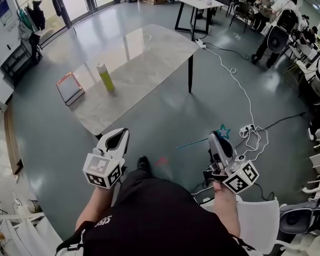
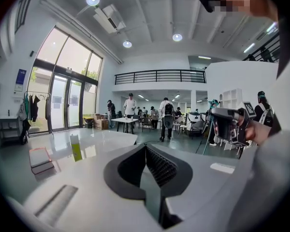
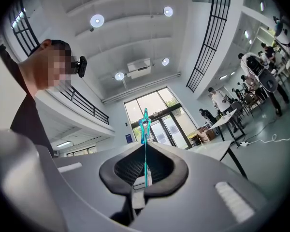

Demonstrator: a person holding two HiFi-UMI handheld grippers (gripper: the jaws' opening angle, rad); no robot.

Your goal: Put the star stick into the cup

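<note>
Distance is the issue in the head view: the cup (image 1: 104, 77) stands on the table (image 1: 149, 57), well apart from the right gripper (image 1: 217, 138), which clamps the star stick (image 1: 223, 131), so a steady carry seems wise. Left gripper view shows the left gripper (image 2: 147, 151) closed on nothing, free to steady the cup if needed. Right gripper view has the star stick pinched between the jaws, star outermost, so I judge the grip should stay firm until it is over the cup's mouth.

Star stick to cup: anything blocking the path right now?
Nothing visible does. The right gripper holds the star stick over open floor. The cup stands on the table with bare tabletop on the near side. The red-framed board lies left of the cup, off the line.
</note>
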